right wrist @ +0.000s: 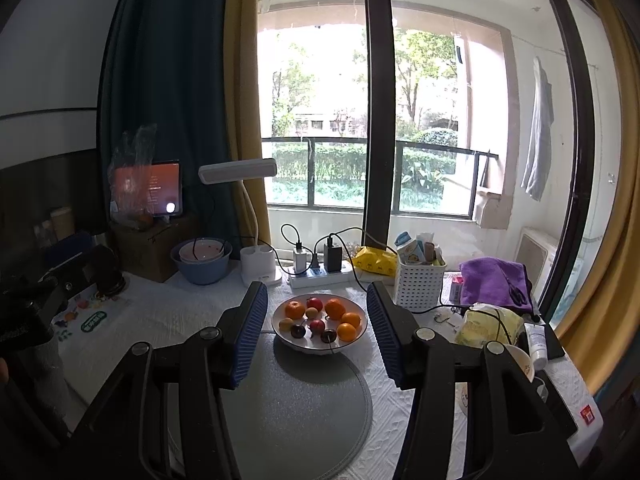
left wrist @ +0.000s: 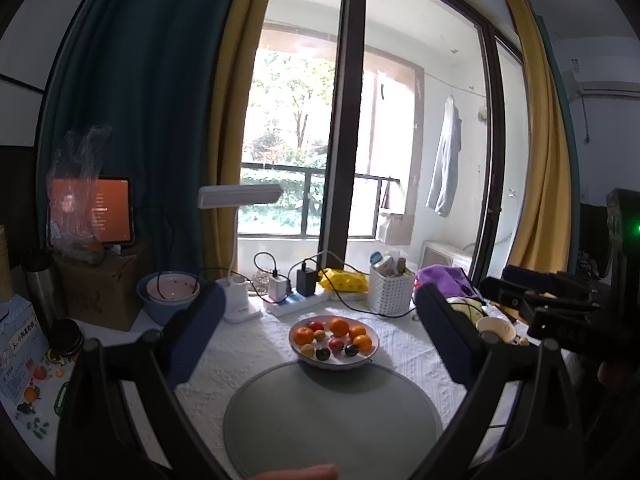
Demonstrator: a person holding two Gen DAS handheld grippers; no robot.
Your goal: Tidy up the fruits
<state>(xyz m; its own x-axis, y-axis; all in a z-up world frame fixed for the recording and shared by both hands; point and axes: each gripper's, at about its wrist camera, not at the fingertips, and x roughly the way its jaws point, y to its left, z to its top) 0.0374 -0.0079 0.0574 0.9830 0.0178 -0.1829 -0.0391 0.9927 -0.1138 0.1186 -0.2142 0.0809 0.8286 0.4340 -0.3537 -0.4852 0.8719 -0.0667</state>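
A white bowl point(left wrist: 334, 364) point(right wrist: 316, 349) stands on the white tablecloth at the far edge of a round grey mat point(left wrist: 332, 420) point(right wrist: 296, 408). It holds several fruits: oranges point(left wrist: 339, 326) point(right wrist: 335, 308), red fruits point(left wrist: 336, 345) point(right wrist: 314, 303), dark plums point(left wrist: 322, 354) point(right wrist: 298, 331) and small yellowish ones. My left gripper point(left wrist: 319, 296) is open and wide, above the mat and short of the bowl, with nothing between its blue pads. My right gripper point(right wrist: 316, 290) is open too, its ridged blue fingers point(right wrist: 250, 332) framing the bowl from the near side, empty.
Behind the bowl are a power strip point(right wrist: 320, 278) with chargers, a white desk lamp point(right wrist: 238, 170), a white basket point(right wrist: 418, 288) and stacked blue and pink bowls point(right wrist: 202, 258). To the right lie a purple cloth point(right wrist: 494, 282) and a small cup point(left wrist: 496, 328). A tablet point(left wrist: 94, 210) stands on a box at left.
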